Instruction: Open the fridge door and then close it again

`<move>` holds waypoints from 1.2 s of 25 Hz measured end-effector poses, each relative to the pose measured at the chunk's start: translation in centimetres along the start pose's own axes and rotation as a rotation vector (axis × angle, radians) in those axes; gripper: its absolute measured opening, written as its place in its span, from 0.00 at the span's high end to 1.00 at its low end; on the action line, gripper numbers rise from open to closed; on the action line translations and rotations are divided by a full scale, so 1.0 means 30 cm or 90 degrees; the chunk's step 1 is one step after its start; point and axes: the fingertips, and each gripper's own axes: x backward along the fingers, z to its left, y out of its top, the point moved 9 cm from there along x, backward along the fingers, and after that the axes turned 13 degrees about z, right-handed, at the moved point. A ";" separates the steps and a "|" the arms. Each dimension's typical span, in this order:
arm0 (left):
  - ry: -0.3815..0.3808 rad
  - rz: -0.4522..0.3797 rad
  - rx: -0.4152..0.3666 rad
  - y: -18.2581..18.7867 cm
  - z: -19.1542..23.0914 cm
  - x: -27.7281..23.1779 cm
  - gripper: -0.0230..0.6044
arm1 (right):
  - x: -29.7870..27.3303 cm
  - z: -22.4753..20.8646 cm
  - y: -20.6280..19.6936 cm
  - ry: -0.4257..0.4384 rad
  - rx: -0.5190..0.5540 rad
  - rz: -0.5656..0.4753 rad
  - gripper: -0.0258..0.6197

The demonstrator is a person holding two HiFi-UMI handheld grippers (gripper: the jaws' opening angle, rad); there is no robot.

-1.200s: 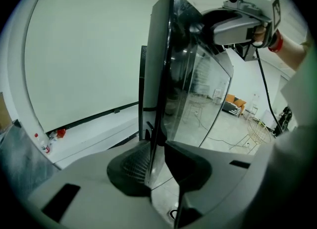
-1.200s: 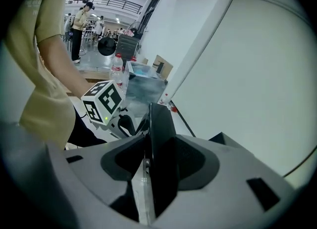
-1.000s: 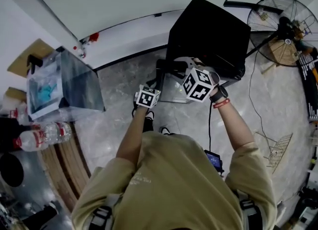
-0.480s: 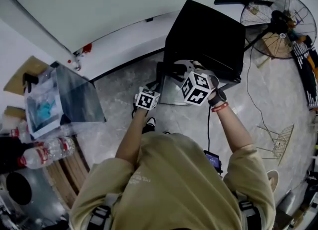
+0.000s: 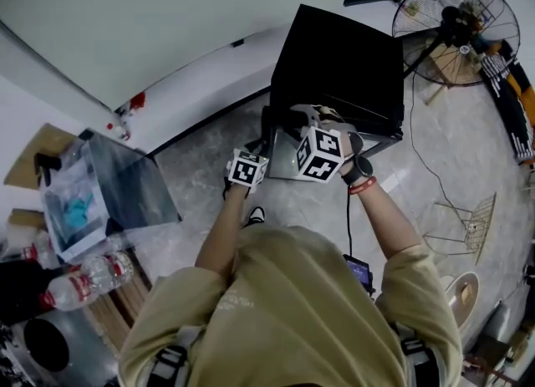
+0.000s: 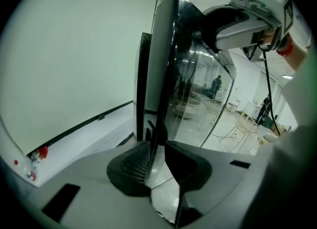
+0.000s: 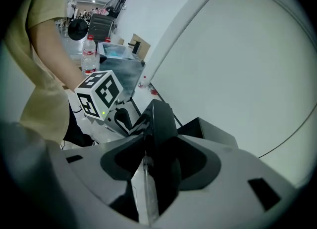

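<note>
A small black fridge (image 5: 343, 63) stands on the floor against the white wall. Its glass door (image 5: 288, 155) is swung open toward me. My left gripper (image 5: 255, 145) is shut on the door's free edge (image 6: 161, 74); the thin edge runs up between its pads. The fridge body (image 6: 143, 89) shows just behind the door. My right gripper (image 5: 303, 119) sits higher, shut on the door's top corner (image 7: 157, 124), which fills the space between its jaws. Each gripper also shows in the other's view: the right gripper (image 6: 247, 18) and the left gripper (image 7: 126, 119).
A standing fan (image 5: 456, 22) is right of the fridge, with a cable (image 5: 418, 151) trailing over the floor. A wire rack (image 5: 464, 226) lies at the right. A clear plastic box (image 5: 92, 197) and water bottles (image 5: 88, 281) stand at the left. My own feet are below the door.
Both grippers have shifted a little sideways while holding the door. The head view has turned, so the fridge and fan sit further left and higher than before.
</note>
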 end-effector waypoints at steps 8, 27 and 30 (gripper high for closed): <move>-0.031 0.012 -0.007 0.048 0.042 -0.029 0.83 | -0.034 -0.035 0.004 -0.022 -0.033 0.020 0.63; -0.055 0.006 -0.031 0.160 0.132 -0.122 0.83 | -0.108 -0.111 0.003 -0.096 -0.103 0.060 0.61; -0.067 0.010 -0.024 0.167 0.134 -0.142 0.83 | -0.117 -0.119 0.002 -0.107 -0.111 0.074 0.61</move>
